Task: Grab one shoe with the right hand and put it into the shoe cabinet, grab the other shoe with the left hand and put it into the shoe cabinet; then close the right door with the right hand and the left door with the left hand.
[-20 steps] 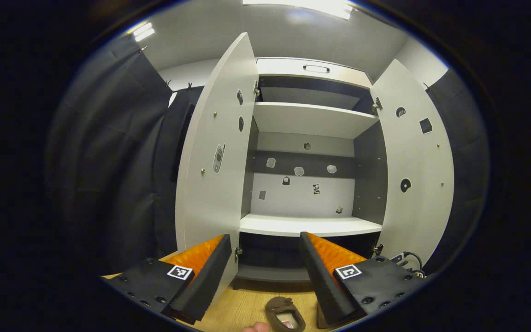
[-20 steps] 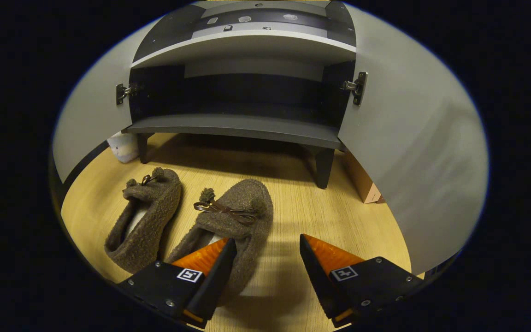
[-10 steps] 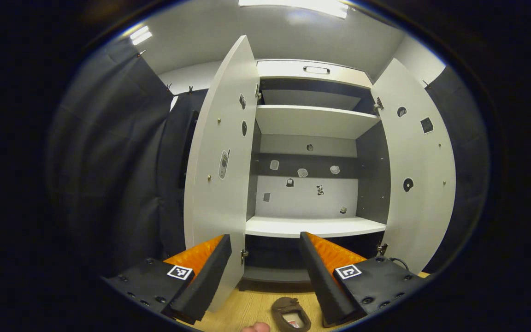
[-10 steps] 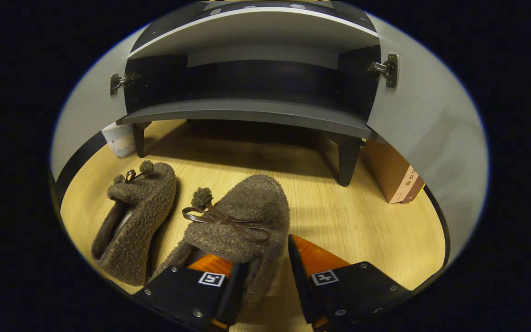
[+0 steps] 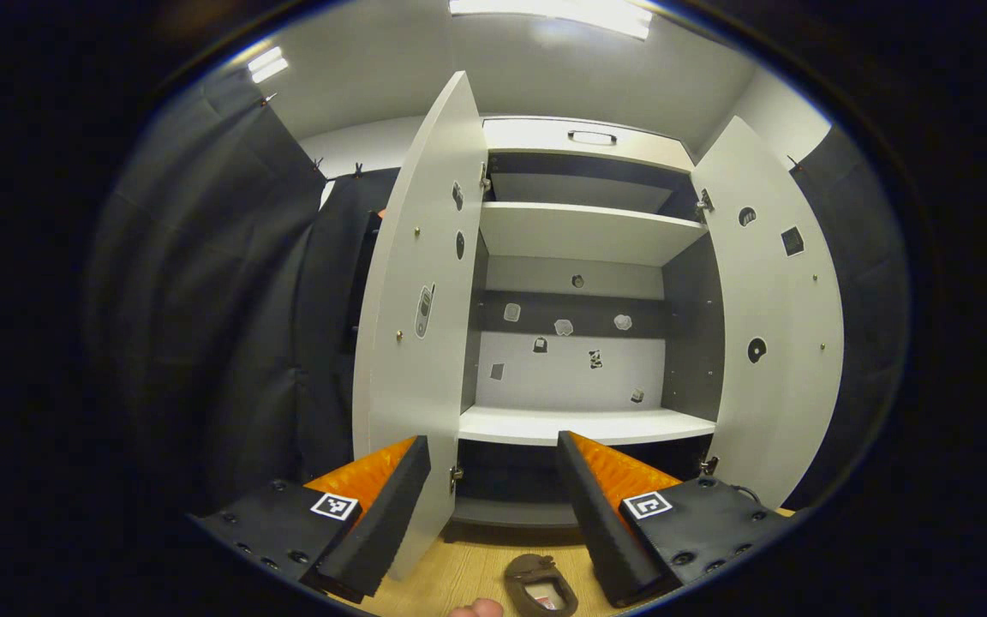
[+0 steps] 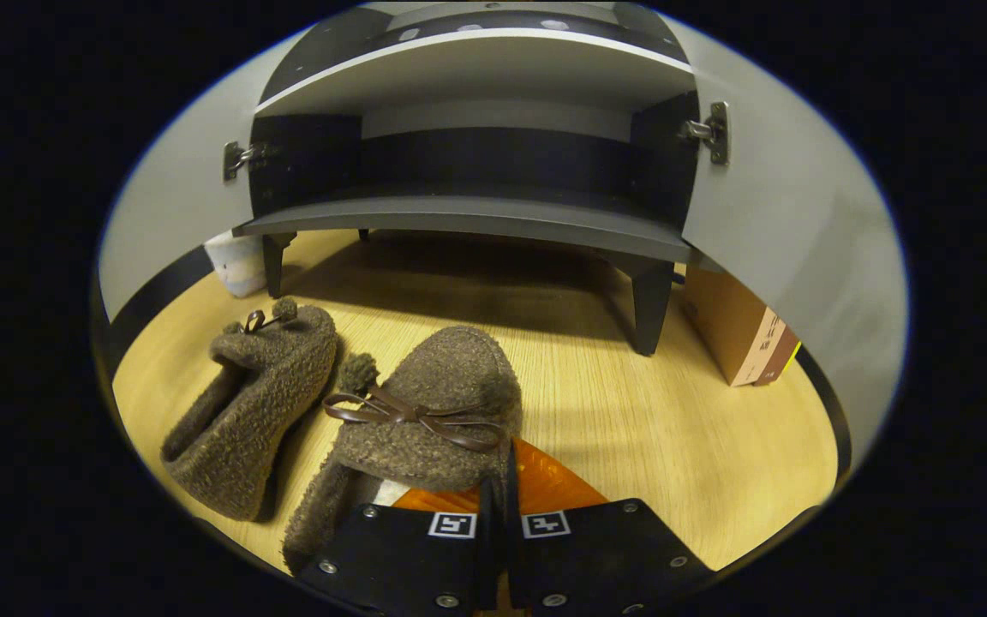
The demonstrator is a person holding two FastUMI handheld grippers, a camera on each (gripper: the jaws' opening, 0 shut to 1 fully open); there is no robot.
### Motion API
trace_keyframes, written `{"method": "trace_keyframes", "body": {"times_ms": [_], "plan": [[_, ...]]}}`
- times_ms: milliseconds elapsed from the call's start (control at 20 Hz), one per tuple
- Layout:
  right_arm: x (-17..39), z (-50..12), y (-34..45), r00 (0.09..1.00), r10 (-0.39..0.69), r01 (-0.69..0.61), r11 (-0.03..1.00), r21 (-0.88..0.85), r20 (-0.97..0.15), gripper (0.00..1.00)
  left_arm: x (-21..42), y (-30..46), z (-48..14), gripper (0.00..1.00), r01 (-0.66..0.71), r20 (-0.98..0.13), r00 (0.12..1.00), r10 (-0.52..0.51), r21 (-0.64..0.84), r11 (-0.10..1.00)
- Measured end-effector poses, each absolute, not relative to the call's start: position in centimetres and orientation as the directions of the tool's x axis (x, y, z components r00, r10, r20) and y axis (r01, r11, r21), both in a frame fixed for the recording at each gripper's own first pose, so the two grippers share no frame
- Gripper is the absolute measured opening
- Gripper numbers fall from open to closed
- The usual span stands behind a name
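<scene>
My right gripper (image 6: 499, 480) is pinching the side of one fuzzy brown slipper (image 6: 425, 420) on the wooden floor (image 6: 673, 428). My left gripper (image 5: 493, 480) is hanging wide apart before the shoe cabinet (image 5: 588, 231).

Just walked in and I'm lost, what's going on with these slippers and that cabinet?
A person is putting away a pair of fuzzy brown shoes. The right claw has closed on the side wall of the nearer shoe, which is on the wooden floor. The other shoe lies beside it, untouched. The left claw is held open and empty, facing the shoe cabinet, whose left door and right door both stand open.
</scene>
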State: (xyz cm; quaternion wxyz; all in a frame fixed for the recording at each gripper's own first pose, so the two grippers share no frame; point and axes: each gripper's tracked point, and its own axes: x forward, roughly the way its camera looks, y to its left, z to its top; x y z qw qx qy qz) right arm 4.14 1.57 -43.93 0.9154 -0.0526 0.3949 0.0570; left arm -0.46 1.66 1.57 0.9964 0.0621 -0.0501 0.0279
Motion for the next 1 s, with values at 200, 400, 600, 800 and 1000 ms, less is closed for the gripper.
{"method": "trace_keyframes", "body": {"times_ms": [200,400,600,800,1000], "plan": [[4.3,-41.5,2.0,0.718,0.065,-0.143,0.988,-0.055,-0.693,0.01,-0.5,1.8,1.4,0.99,-0.063,0.101,0.994,0.052,0.111,0.992],[3.3,-36.4,1.8,0.761,0.047,-0.115,0.991,-0.062,-0.647,0.00,-0.6,1.8,1.2,0.96,-0.057,0.102,0.994,0.048,0.088,0.994],[2.7,-27.8,2.8,0.831,0.065,-0.104,0.994,-0.040,-0.552,0.01,-0.5,1.1,0.7,0.96,-0.035,0.096,0.995,0.027,0.082,0.996],[2.3,-18.3,3.5,0.897,0.082,-0.094,0.996,-0.008,-0.434,0.01,-0.4,0.8,0.4,0.96,-0.020,0.097,0.995,0.012,0.078,0.997],[6.7,-9.3,3.4,0.946,0.059,-0.043,0.997,0.057,-0.320,0.00,-0.7,0.3,0.0,0.94,0.002,0.086,0.996,-0.008,0.078,0.997]]}}
